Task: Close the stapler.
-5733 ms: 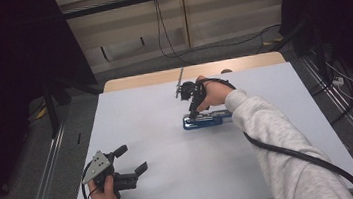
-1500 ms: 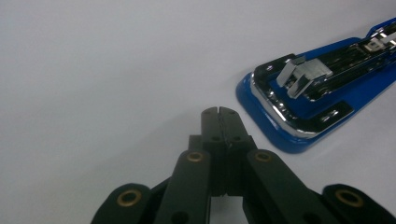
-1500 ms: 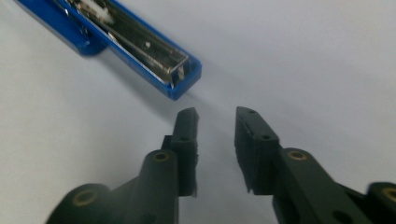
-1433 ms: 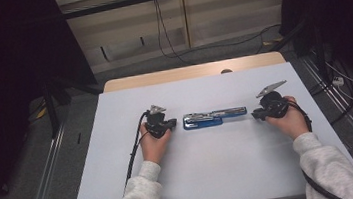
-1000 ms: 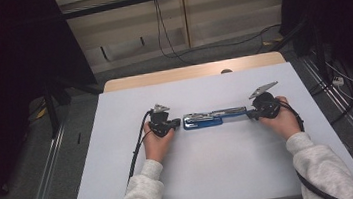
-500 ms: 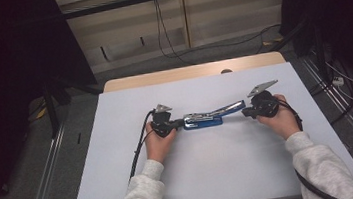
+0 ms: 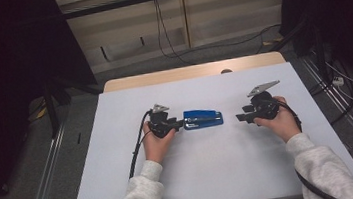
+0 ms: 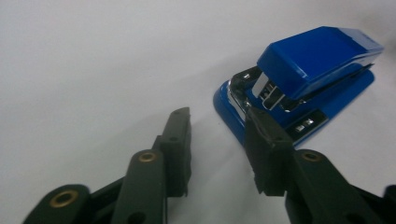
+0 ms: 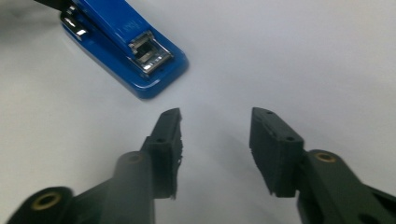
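On the white table (image 7: 123,176), the blue stapler (image 7: 203,118) now lies folded shut; left gripper (image 7: 177,125) and right gripper (image 7: 241,118) have let go, jaws apart and empty, so closing looks done.

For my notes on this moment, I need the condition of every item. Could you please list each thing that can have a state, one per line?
Blue stapler: closed, lying flat on the table, held by neither gripper.
Left gripper: open, jaws empty, right at the stapler's hinge end.
Right gripper: open, jaws empty, apart from the stapler's front end.
White table: bare apart from the stapler and the grippers.
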### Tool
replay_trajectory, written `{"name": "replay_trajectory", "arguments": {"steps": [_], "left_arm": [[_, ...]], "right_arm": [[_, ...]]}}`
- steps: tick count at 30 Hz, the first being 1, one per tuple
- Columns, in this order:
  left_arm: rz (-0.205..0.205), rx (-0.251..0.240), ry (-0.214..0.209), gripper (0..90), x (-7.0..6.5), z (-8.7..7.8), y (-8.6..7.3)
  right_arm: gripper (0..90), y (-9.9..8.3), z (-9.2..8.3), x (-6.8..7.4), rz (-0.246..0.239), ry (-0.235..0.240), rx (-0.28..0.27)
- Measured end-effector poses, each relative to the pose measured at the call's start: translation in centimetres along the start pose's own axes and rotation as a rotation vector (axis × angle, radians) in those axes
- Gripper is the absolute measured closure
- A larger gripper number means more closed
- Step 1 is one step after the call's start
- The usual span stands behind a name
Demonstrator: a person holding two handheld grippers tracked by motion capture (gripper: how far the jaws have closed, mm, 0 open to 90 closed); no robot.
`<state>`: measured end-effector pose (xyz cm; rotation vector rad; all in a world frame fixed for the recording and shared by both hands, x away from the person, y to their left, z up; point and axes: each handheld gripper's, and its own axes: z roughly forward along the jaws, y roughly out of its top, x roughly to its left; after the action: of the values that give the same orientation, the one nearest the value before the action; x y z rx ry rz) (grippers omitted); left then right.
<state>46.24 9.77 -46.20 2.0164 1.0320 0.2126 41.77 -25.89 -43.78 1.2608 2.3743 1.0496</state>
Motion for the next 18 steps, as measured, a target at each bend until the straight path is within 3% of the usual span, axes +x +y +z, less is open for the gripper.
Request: {"name": "replay_trajectory", "arguments": {"steps": [1, 3, 4, 5, 8, 10, 11, 18], "left_arm": [[0.001, 0.004, 0.009, 51.4, 0.1, -0.4, 0.0], [0.022, -0.007, -0.009, 48.5, 0.1, -1.2, -0.2], [0.017, -0.017, -0.015, 46.4, 0.0, -1.6, -0.3], [0.003, -0.026, -0.025, 37.7, 0.0, -2.5, -0.3], [-0.021, -0.055, -0.048, 33.7, 0.0, -3.3, -0.4], [-0.033, -0.080, -0.055, 27.3, 0.0, -4.1, -0.5], [-0.030, -0.085, -0.059, 22.0, 0.0, -4.4, -0.5], [-0.018, -0.111, -0.075, 12.5, -0.1, -6.9, -1.3]], "right_arm": [[45.0, 0.0, -0.1, 0.1, 0.015, 0.004, -0.001], [40.9, -0.3, -0.4, 0.3, 0.017, 0.012, -0.005], [37.3, -0.4, -0.5, 0.4, 0.023, 0.018, -0.008], [34.3, -0.7, -0.8, 0.7, 0.013, 0.032, -0.006], [28.9, -1.0, -1.3, 0.9, 0.018, 0.026, -0.012], [27.4, -1.5, -1.8, 1.0, 0.045, 0.046, -0.029], [24.0, -1.9, -2.2, 1.2, 0.036, 0.040, -0.020], [18.7, -3.2, -3.2, 1.9, 0.032, 0.044, -0.014]]}}
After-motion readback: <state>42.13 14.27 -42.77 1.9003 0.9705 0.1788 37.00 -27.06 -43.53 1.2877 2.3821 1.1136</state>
